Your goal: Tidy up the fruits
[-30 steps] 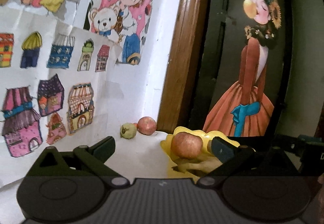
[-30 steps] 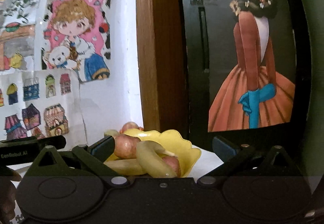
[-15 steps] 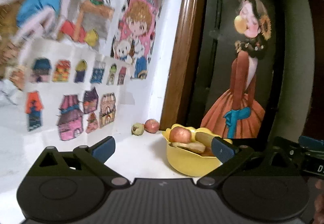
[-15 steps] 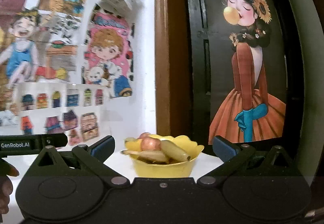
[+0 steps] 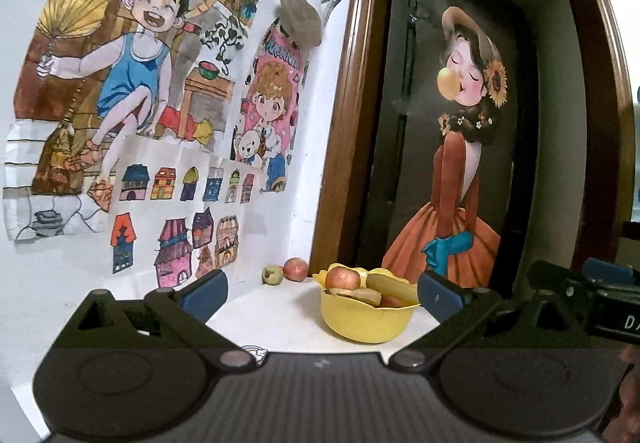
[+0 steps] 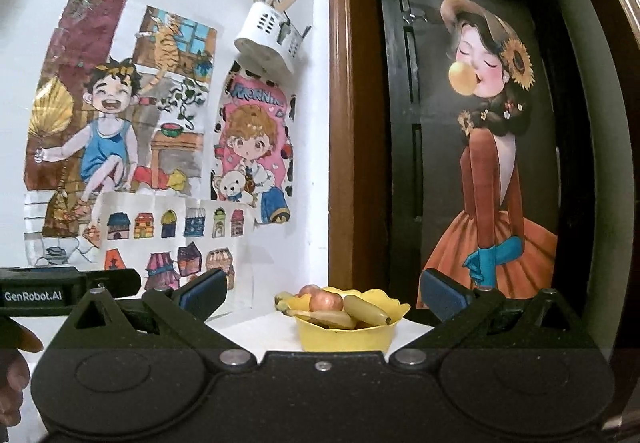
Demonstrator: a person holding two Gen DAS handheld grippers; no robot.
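The yellow bowl [image 5: 366, 317] sits on the white tabletop [image 5: 276, 317] near the back corner, already holding a red apple [image 5: 342, 278], bananas [image 6: 366, 310] and what look like more fruit underneath, though the pile is too small in view to count. Two pieces are not yet in it: a small green fruit [image 5: 271, 275] and a second red apple [image 5: 296, 269], touching each other against the wall just left of the bowl. So, as I judge it, most of the sorting is done and those two remain to be gathered.

The left tool [image 5: 322, 289] is spread wide and empty, well back from the bowl; the right tool [image 6: 322, 293] is likewise wide and carries nothing.

Beyond, the white wall [image 5: 304, 147] is covered with children's drawings [image 5: 132, 75], a white holder [image 6: 270, 43] hangs above, and a wooden frame [image 5: 348, 123] borders a dark door bearing a painted figure in an orange dress [image 5: 460, 203].
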